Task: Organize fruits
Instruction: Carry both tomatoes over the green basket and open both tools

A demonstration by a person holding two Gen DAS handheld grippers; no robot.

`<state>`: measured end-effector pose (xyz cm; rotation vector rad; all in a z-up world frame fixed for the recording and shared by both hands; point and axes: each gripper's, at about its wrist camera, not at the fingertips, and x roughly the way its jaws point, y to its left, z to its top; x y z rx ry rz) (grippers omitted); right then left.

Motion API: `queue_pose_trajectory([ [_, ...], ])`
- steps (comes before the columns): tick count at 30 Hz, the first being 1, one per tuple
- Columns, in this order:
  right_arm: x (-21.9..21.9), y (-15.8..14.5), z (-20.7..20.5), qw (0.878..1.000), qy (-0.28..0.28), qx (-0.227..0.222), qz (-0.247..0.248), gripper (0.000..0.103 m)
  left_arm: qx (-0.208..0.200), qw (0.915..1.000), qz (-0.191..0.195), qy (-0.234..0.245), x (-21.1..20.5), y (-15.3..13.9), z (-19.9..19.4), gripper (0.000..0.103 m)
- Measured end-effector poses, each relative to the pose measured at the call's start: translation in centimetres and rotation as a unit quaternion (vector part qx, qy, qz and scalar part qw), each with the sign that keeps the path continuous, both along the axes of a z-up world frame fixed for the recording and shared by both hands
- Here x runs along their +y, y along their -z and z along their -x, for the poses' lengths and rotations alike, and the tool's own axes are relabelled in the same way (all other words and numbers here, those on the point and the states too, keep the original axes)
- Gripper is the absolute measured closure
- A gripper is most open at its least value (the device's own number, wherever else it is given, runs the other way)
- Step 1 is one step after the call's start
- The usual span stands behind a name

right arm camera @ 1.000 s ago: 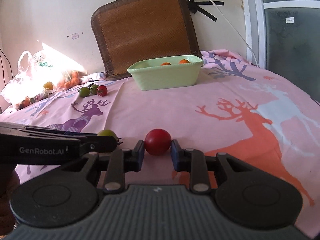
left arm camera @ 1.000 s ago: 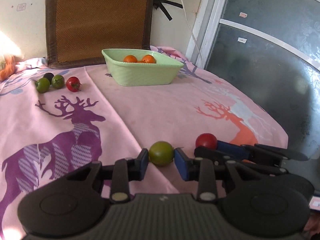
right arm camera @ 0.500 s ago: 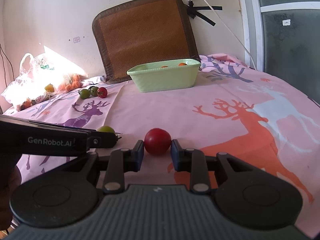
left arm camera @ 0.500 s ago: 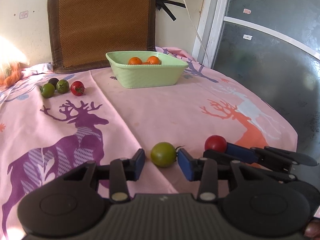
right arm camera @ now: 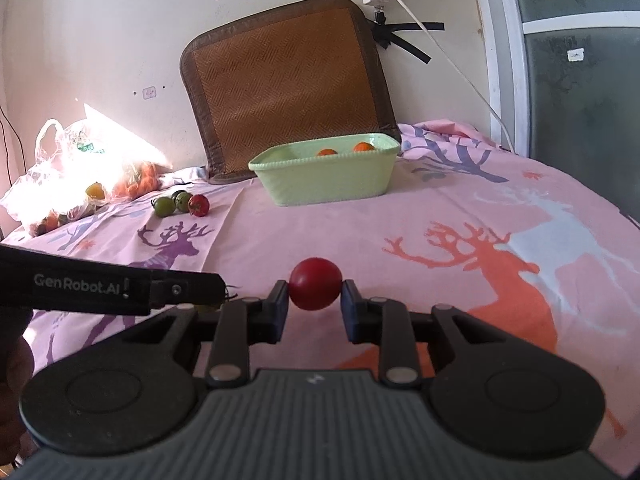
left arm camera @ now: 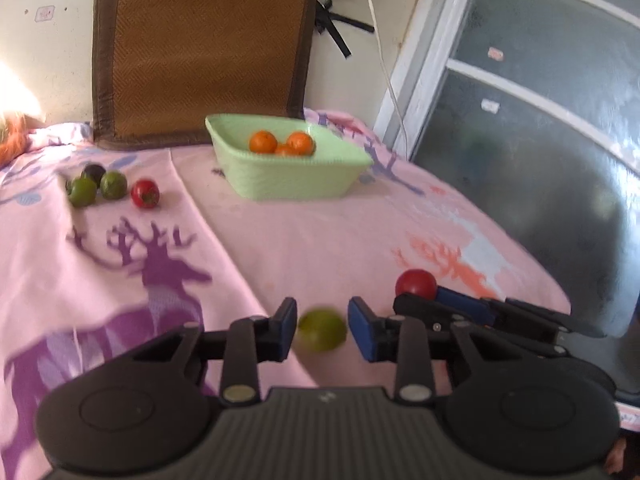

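A green tomato (left arm camera: 321, 330) lies between the fingers of my left gripper (left arm camera: 322, 328); small gaps show on both sides and the fruit is blurred. My right gripper (right arm camera: 315, 300) is shut on a red tomato (right arm camera: 315, 289), also seen in the left wrist view (left arm camera: 416, 283), and holds it just above the pink cloth. A light green basket (left arm camera: 288, 176) with three oranges (left arm camera: 263, 141) stands at the back; it also shows in the right wrist view (right arm camera: 324, 176). Two green tomatoes (left arm camera: 83, 192), a dark one and a red tomato (left arm camera: 145, 194) lie at the back left.
A brown woven cushion (right arm camera: 280, 80) leans on the wall behind the basket. A plastic bag (right arm camera: 72, 168) of fruit lies at the far left. A glass door (left arm camera: 540, 140) borders the table's right edge. A white cable (right arm camera: 440, 48) hangs from a wall socket.
Both grippers have lifted and tilted, so the table looks lower. The left jaws have narrowed around the green tomato. The right gripper has raised the red tomato off the cloth.
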<state>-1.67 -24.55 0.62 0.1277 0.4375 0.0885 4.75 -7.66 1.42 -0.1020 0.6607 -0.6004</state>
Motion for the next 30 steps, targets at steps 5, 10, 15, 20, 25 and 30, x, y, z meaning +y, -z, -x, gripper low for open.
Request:
queue_pose_trajectory([
  [5, -1.7, -2.2, -4.8, 0.999, 0.011, -0.025, -0.019, 0.072, -0.001, 0.9988, 0.05, 0.0, 0.3, -3.2, -6.0, 0.074],
  [10, -3.3, -3.3, -9.9, 0.999, 0.021, -0.03, -0.026, 0.072, 0.02, 0.9976, 0.066, -0.012, -0.3, -4.7, -11.7, 0.075],
  [15, -4.2, -3.5, -9.9, 0.998, 0.016, -0.035, -0.046, 0.072, -0.008, 0.9993, 0.035, 0.012, 0.2, -4.8, -8.6, 0.072],
  [20, -4.6, -1.8, -6.9, 0.998, 0.011, -0.023, -0.066, 0.072, -0.039, 0.9962, -0.038, 0.068, 0.2, -1.1, -1.1, 0.061],
  [25, -3.8, -1.0, -4.2, 0.998, 0.014, -0.021, -0.051, 0.072, -0.06, 0.99, -0.083, 0.096, -1.2, 1.1, 2.0, 0.056],
  [30, -3.1, -0.6, -3.0, 0.999, 0.013, -0.012, -0.052, 0.072, -0.059, 0.9883, -0.117, 0.077, -2.0, 2.5, 1.7, 0.074],
])
